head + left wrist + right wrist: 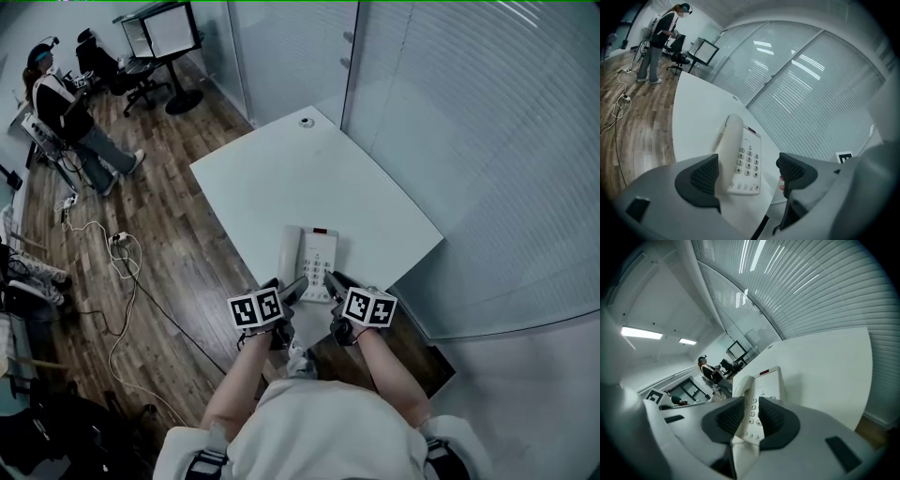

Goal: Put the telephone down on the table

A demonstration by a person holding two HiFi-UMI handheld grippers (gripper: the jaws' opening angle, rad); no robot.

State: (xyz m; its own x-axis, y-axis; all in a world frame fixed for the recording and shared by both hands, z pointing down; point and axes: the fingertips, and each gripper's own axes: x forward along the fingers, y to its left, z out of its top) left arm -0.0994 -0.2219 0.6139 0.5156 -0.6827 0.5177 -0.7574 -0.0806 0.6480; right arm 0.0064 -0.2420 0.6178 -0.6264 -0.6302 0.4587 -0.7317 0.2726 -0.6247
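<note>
The telephone [319, 262] lies flat on the white desk [281, 178], close to the near edge. Its handset [291, 255] rests in the cradle on its left side, with the keypad to the right and a small red window at the far end.

Both forearms reach forward from the person's body, nearly side by side, and both tools slope downward toward the telephone's near end. The left tongs [292, 286] come in at the near left corner, with their marker cube [255, 309] facing up. In the left gripper view, these tongs [747, 173] stand wide apart. The telephone [740, 159] shows beyond the gap, and neither pad touches it.

The right tongs [330, 278] point at the near right corner, with their own cube [368, 307] just behind them. In the right gripper view, these tongs [751, 416] are drawn close, leaving only a narrow slit. The pads do not meet, and the keypad [752, 413] shows through the slit, farther off and not clamped.

The desk is bare apart from the telephone and a round cable grommet [307, 122] near its far corner. Its right side runs along glass partitions with slatted blinds [469, 141].

The floor [178, 244] is dark wood planks, with pale cables [122, 272] trailing across it. At the far left another person [61, 103] stands near an office chair [141, 80].
</note>
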